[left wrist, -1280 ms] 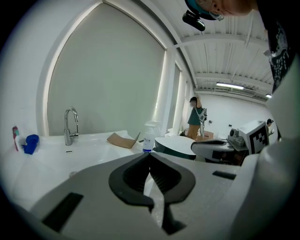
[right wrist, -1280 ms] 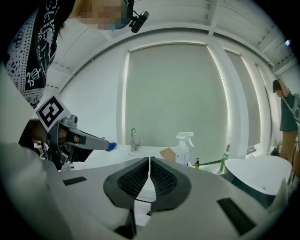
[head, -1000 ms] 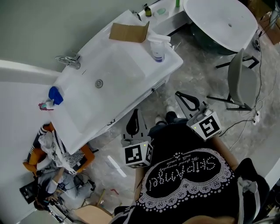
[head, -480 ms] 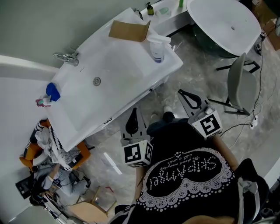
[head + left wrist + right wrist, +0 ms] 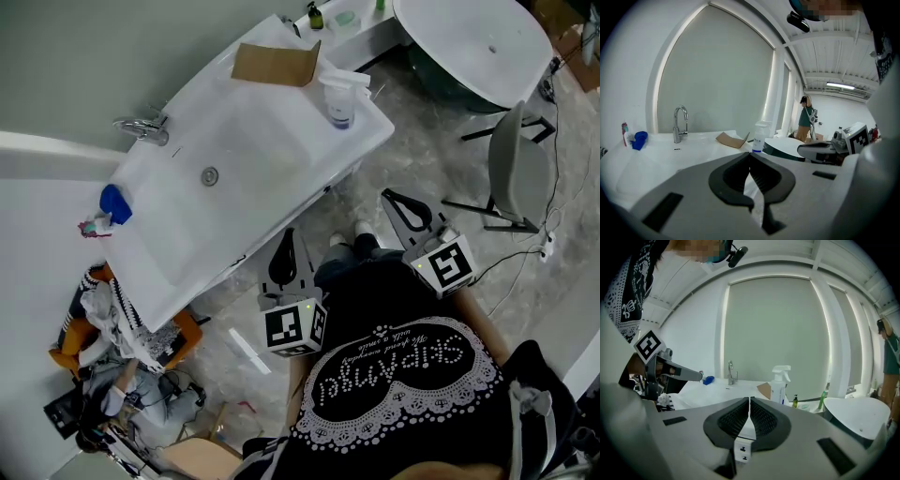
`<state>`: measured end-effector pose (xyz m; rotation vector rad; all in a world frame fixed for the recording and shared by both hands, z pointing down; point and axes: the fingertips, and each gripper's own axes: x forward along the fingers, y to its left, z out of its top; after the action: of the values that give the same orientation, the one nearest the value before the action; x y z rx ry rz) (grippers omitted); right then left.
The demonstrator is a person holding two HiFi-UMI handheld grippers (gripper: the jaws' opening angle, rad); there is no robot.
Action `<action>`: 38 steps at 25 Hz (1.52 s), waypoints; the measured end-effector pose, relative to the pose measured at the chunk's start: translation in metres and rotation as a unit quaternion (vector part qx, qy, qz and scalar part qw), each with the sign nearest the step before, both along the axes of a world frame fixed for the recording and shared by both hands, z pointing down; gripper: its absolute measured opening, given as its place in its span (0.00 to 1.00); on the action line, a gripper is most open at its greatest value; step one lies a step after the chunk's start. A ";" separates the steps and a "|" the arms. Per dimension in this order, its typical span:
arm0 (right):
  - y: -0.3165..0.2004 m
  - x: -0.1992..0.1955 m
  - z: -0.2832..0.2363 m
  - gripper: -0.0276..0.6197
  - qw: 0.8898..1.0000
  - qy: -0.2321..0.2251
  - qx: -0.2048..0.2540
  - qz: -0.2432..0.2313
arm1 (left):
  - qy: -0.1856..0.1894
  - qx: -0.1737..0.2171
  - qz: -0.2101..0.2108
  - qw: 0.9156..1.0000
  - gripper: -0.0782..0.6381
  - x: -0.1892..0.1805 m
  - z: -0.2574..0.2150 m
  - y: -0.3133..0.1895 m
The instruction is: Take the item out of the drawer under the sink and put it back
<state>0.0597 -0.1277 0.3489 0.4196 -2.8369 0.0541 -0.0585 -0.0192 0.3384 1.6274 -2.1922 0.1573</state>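
The white sink counter (image 5: pixel 281 178) runs diagonally, with a faucet (image 5: pixel 142 128) at its far side; the cabinet front beneath its near rim is seen only edge-on, and no drawer or item shows. My left gripper (image 5: pixel 290 234) hangs just in front of that rim, its jaws shut and empty (image 5: pixel 750 153). My right gripper (image 5: pixel 385 196) sits to the right of it, off the counter's corner, also shut and empty (image 5: pixel 749 399). A cardboard piece (image 5: pixel 275 64) and a spray bottle (image 5: pixel 339 98) stand on the counter.
A blue object (image 5: pixel 115 203) lies at the counter's left end. A round white table (image 5: pixel 473 42) and a grey chair (image 5: pixel 511 164) stand to the right. Clothes and clutter (image 5: pixel 122 337) pile on the floor at lower left. A person (image 5: pixel 805 119) stands far off.
The head view has swayed slightly. Both grippers stay in about the same place before the sink, shut as before.
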 end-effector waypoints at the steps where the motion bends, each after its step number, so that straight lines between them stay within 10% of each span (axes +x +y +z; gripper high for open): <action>1: 0.003 -0.001 0.001 0.07 1.000 0.001 -0.001 0.002 | -0.002 -0.003 0.005 1.000 0.12 -0.003 -0.001 0.001; 17: 0.046 -0.005 0.057 0.08 0.997 0.061 -0.050 0.017 | 0.013 -0.015 0.077 0.997 0.12 -0.001 0.016 0.033; 38: 0.015 -0.088 0.291 0.21 0.976 0.183 -0.114 0.033 | 0.078 -0.046 0.147 0.985 0.12 0.034 0.061 0.042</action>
<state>-0.0280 -0.1124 0.6403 0.4227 -2.4193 0.2821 -0.0240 0.0224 0.3989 1.8359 -1.7964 0.2025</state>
